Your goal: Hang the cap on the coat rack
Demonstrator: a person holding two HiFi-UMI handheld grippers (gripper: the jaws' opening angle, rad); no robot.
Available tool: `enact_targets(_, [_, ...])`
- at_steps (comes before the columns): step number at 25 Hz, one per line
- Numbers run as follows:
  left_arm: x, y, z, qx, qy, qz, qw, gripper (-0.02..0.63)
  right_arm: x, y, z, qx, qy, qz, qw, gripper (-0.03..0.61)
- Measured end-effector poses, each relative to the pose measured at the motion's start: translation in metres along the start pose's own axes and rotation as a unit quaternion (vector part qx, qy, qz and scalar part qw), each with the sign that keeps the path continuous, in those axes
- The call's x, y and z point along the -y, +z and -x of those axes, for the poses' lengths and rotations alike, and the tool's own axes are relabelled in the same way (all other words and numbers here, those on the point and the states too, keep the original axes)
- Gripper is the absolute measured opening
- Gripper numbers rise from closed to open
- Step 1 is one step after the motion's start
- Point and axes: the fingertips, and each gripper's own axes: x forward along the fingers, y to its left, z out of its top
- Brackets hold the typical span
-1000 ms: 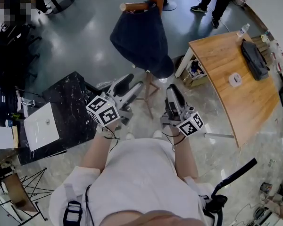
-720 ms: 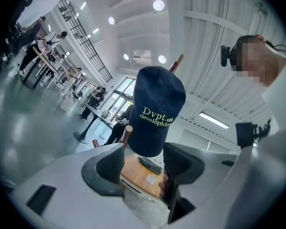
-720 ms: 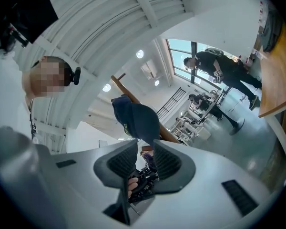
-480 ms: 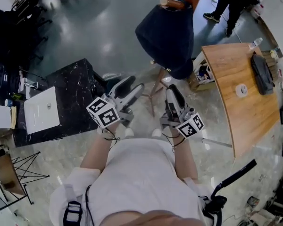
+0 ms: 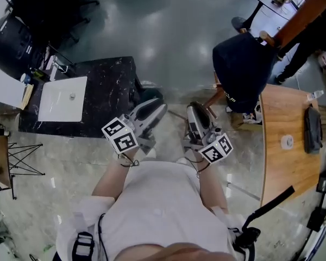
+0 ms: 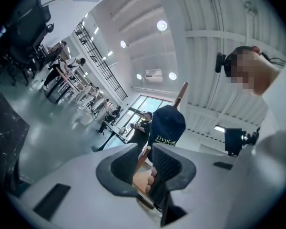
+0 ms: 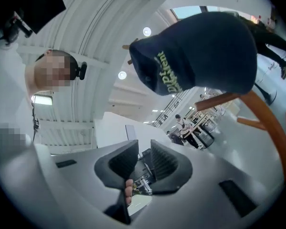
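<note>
A black marble table stood at the left with a white board lying flat on it. At the right, a wooden table carried a black case and a small white disc, apart from each other.

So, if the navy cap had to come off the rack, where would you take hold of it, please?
Probably the loose lower edge of the cap, approached from below. It hangs slack under the peg while its top drapes over that peg, so lift up and outward.
</note>
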Motion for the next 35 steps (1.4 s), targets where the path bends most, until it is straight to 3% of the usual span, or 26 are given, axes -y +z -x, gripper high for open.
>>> enact_targets(4, [-0.012,0.012,0.029,0.024,0.036,-0.004,0.9991,0.084,-0.021,-0.031,-0.032,-0.036,0.046,-0.018,0.998,0.076])
enact_targets(12, [-0.018,0.028,0.062,0.052,0.066,-0.015,0.9963,0.038,-0.056,-0.068,-0.062,-0.078,0.101,-0.028,0.991,0.035])
enact_targets(22, [-0.019,0.031,0.073,0.061,0.071,-0.019,0.9954,0.018,-0.059,-0.081,-0.072,-0.100,0.108,-0.034,0.989,0.021])
enact_targets(27, [-0.020,0.029,0.072,0.060,0.073,-0.014,0.9954,0.015,-0.060,-0.075,-0.071,-0.084,0.113,-0.054,0.989,0.020])
enact_targets(35, [-0.016,0.027,0.069,0.055,0.070,-0.015,0.9959,0.015,-0.073,-0.071,-0.069,-0.074,0.138,-0.038,0.987,0.020])
